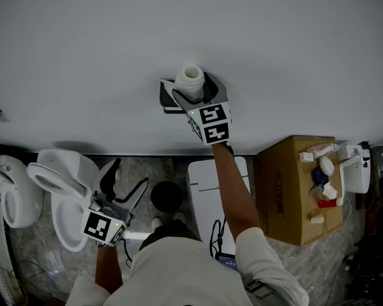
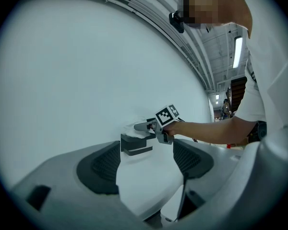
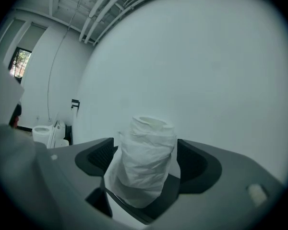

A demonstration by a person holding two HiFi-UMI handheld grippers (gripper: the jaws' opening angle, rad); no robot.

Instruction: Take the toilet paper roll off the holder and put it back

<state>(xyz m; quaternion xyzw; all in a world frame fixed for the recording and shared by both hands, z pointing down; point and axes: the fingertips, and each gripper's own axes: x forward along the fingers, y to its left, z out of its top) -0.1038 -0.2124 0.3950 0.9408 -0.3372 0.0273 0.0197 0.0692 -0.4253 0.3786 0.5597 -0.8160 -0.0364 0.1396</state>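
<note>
A white toilet paper roll (image 1: 191, 75) stands upright on a black wall holder (image 1: 171, 101). My right gripper (image 1: 190, 93) reaches to the wall with one jaw on each side of the roll. In the right gripper view the roll (image 3: 146, 152) fills the gap between the dark pads (image 3: 194, 162); they lie close to its sides, and the paper shows no squeeze. A loose sheet hangs down its left side. My left gripper (image 1: 126, 182) hangs low at the left, open and empty. Its own view looks between its jaws at the holder (image 2: 134, 145) and the right gripper (image 2: 149, 126).
A white toilet (image 1: 57, 190) with raised lid stands at lower left, another white fixture (image 1: 13, 193) beside it. A white bin (image 1: 207, 183) and a round black object (image 1: 167, 196) sit below the holder. At right is a cardboard box (image 1: 287, 196) with small items on top.
</note>
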